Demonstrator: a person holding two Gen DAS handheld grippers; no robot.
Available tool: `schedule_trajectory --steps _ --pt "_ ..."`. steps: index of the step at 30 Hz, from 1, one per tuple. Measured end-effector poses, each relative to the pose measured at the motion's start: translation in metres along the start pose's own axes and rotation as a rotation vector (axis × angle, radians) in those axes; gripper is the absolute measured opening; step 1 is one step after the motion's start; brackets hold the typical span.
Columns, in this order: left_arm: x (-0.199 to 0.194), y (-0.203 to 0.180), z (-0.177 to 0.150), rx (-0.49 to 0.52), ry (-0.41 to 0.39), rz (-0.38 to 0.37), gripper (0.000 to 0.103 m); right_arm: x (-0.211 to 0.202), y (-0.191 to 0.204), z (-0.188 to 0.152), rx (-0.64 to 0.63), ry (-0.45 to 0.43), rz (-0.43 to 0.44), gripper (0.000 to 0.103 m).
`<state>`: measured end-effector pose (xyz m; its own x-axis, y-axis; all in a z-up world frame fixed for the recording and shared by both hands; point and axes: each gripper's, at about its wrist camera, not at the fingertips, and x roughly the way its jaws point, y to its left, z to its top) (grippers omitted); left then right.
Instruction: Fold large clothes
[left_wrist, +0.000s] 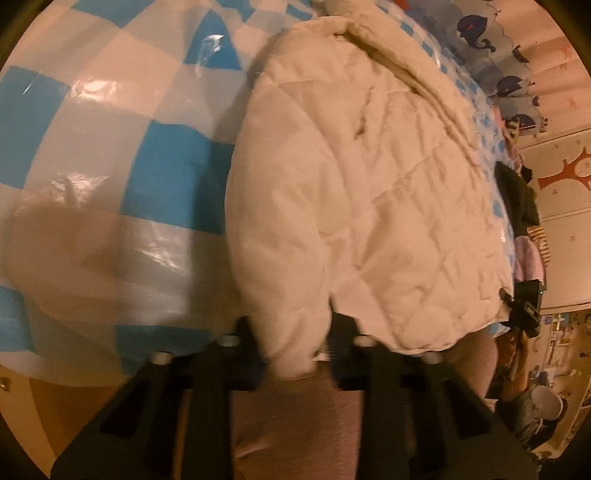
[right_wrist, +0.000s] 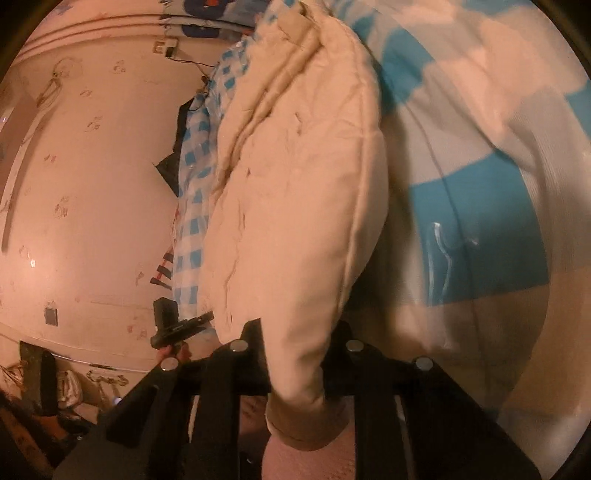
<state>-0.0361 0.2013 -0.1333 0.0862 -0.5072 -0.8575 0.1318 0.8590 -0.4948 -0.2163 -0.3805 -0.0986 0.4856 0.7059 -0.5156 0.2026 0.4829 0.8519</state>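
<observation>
A cream quilted padded jacket (left_wrist: 351, 184) lies on a blue-and-white checked plastic sheet (left_wrist: 110, 129). My left gripper (left_wrist: 291, 350) is shut on one sleeve of the jacket, near its brown cuff (left_wrist: 295, 373). My right gripper (right_wrist: 295, 369) is shut on the other sleeve (right_wrist: 303, 221), whose brown cuff (right_wrist: 306, 428) hangs below the fingers. In the right wrist view the jacket body (right_wrist: 277, 129) stretches away over the checked sheet (right_wrist: 480, 221). The right gripper also shows in the left wrist view (left_wrist: 524, 306), and the left gripper in the right wrist view (right_wrist: 177, 328).
Dark and striped clothes (left_wrist: 521, 206) are piled at the sheet's far side. A whale-print cloth (left_wrist: 491, 48) lies behind. A pink wall (right_wrist: 92, 184) with stickers stands close. Bags and clutter (right_wrist: 44, 380) sit on the floor.
</observation>
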Motion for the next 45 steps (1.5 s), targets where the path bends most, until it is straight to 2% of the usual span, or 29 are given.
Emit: schedule_trajectory --steps 2,6,12,18,24,26,28,29,31,33,34,35,37,38,39,41,43,45 --pt "-0.006 -0.008 -0.001 0.022 -0.016 0.016 0.014 -0.007 0.006 -0.002 -0.02 -0.026 0.015 0.014" --pt "-0.035 -0.027 -0.005 0.056 -0.058 -0.006 0.013 -0.021 0.033 -0.003 -0.073 -0.071 0.046 0.013" --pt "-0.067 -0.046 -0.025 0.11 -0.063 0.0 0.013 -0.04 0.067 -0.018 -0.15 -0.048 0.058 0.013" --pt "-0.089 -0.05 -0.065 0.146 -0.035 -0.004 0.013 -0.066 0.073 -0.053 -0.162 -0.034 0.067 0.013" --pt "-0.079 -0.021 -0.099 0.116 0.021 0.007 0.013 -0.065 0.042 -0.093 -0.101 0.041 0.034 0.013" --pt "-0.072 -0.012 -0.102 0.12 0.05 0.005 0.017 -0.06 0.025 -0.101 -0.073 0.072 -0.024 0.016" --pt "-0.079 -0.004 -0.1 0.116 0.036 0.06 0.037 -0.068 0.014 -0.101 -0.049 0.056 -0.066 0.021" --pt "-0.084 -0.002 -0.097 0.112 0.018 0.082 0.037 -0.074 0.013 -0.099 -0.053 0.036 -0.095 0.027" --pt "-0.111 0.006 -0.083 0.1 -0.062 0.218 0.038 -0.092 0.016 -0.086 -0.054 -0.027 -0.142 0.036" --pt "-0.133 0.009 -0.064 0.088 -0.144 0.347 0.038 -0.106 0.024 -0.069 -0.071 -0.103 -0.246 0.05" --pt "-0.141 0.008 -0.051 0.099 -0.184 0.385 0.038 -0.111 0.029 -0.056 -0.084 -0.139 -0.29 0.05" --pt "-0.148 -0.001 -0.031 0.114 -0.234 0.392 0.038 -0.112 0.039 -0.036 -0.11 -0.181 -0.332 0.05" --pt "-0.144 -0.03 0.003 0.176 -0.293 0.336 0.04 -0.101 0.064 0.001 -0.17 -0.244 -0.368 0.053" --pt "-0.136 -0.049 0.023 0.226 -0.322 0.3 0.041 -0.087 0.082 0.025 -0.228 -0.276 -0.372 0.059" --pt "-0.12 -0.073 0.045 0.282 -0.344 0.28 0.042 -0.069 0.099 0.047 -0.288 -0.295 -0.383 0.065" --pt "-0.079 -0.118 0.09 0.378 -0.362 0.256 0.042 -0.019 0.127 0.09 -0.39 -0.297 -0.417 0.065" --pt "-0.047 -0.148 0.121 0.431 -0.403 0.256 0.043 0.033 0.141 0.137 -0.437 -0.291 -0.431 0.065" --pt "-0.014 -0.17 0.154 0.447 -0.436 0.284 0.043 0.068 0.146 0.167 -0.464 -0.298 -0.474 0.065"
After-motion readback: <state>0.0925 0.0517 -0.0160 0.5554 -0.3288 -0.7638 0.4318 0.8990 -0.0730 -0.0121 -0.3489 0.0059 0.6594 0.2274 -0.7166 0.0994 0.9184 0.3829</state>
